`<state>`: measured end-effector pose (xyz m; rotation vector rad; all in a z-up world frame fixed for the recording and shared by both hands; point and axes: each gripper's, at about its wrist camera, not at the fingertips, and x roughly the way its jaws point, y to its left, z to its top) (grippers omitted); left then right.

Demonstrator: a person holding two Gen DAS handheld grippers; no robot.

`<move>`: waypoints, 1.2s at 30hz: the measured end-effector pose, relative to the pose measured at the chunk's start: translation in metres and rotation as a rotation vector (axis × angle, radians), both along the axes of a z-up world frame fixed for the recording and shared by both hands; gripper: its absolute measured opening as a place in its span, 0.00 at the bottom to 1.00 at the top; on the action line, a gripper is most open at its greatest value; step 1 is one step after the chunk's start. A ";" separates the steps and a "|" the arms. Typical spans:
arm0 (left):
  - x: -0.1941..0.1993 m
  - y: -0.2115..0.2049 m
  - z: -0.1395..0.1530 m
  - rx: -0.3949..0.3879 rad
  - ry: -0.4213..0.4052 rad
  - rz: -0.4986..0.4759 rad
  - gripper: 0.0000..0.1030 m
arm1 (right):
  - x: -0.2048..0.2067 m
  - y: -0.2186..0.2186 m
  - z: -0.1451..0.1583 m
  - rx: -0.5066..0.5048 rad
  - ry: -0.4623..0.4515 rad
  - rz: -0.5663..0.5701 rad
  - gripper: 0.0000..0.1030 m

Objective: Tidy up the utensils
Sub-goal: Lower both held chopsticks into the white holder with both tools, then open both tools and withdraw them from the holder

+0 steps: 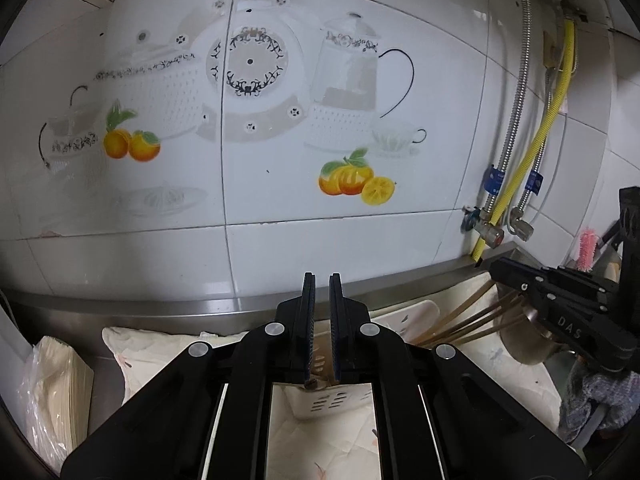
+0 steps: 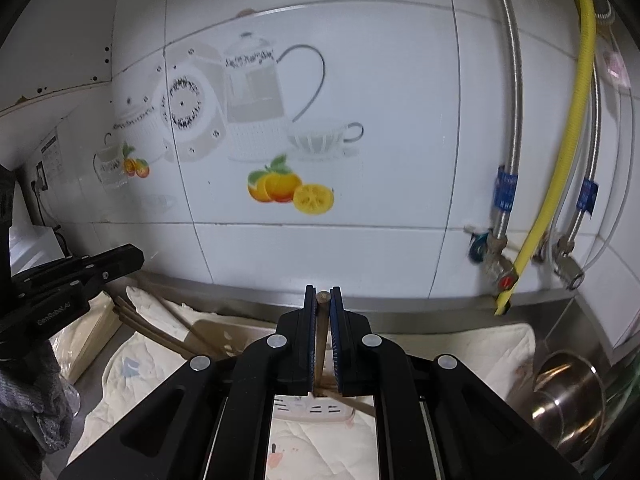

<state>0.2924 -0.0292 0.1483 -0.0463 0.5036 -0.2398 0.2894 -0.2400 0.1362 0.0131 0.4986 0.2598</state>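
Right gripper (image 2: 323, 300) fingers clamped on upright chopstick (image 2: 321, 332); left gripper (image 1: 322, 286) fingers nearly closed, contents unclear.

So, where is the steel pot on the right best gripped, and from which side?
Probably the rim. The steel pot lies tilted, mouth turned up and left, so its thin rim is exposed: come from the upper left, one finger inside, one outside. The round wall looks too wide. The right claw must first release its chopstick.
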 end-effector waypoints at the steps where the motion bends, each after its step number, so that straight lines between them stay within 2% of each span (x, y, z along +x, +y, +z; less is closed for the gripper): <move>1: -0.001 0.000 0.000 0.003 0.000 0.001 0.07 | 0.000 0.000 -0.002 0.000 0.003 -0.001 0.07; 4: -0.003 -0.001 0.002 0.004 -0.001 -0.005 0.08 | 0.001 0.000 -0.006 0.001 0.011 -0.002 0.07; 9: -0.012 0.000 0.007 0.000 -0.018 -0.003 0.26 | -0.002 -0.002 -0.005 0.004 0.003 -0.006 0.10; 11: -0.020 0.002 0.010 -0.009 -0.031 -0.001 0.38 | -0.006 -0.003 -0.003 0.005 -0.005 -0.009 0.18; 15: -0.042 0.005 0.015 -0.020 -0.061 -0.003 0.48 | -0.022 -0.006 0.002 0.021 -0.024 -0.009 0.25; 17: -0.056 0.008 0.015 -0.022 -0.078 -0.005 0.58 | -0.033 -0.005 0.004 0.009 -0.040 -0.012 0.33; 23: -0.099 0.024 0.009 -0.046 -0.098 0.011 0.71 | -0.072 0.005 -0.003 -0.047 -0.082 -0.025 0.51; 25: -0.114 0.030 0.005 -0.049 -0.096 0.010 0.80 | -0.084 0.008 -0.007 -0.054 -0.091 -0.031 0.59; 27: -0.124 0.034 0.000 -0.048 -0.098 0.021 0.83 | -0.097 0.011 -0.012 -0.056 -0.097 -0.035 0.63; 29: -0.138 0.039 -0.006 -0.046 -0.092 0.040 0.90 | -0.111 0.014 -0.018 -0.052 -0.095 -0.035 0.72; 36: -0.179 0.048 -0.028 -0.034 -0.078 0.076 0.95 | -0.153 0.026 -0.040 -0.087 -0.109 -0.053 0.89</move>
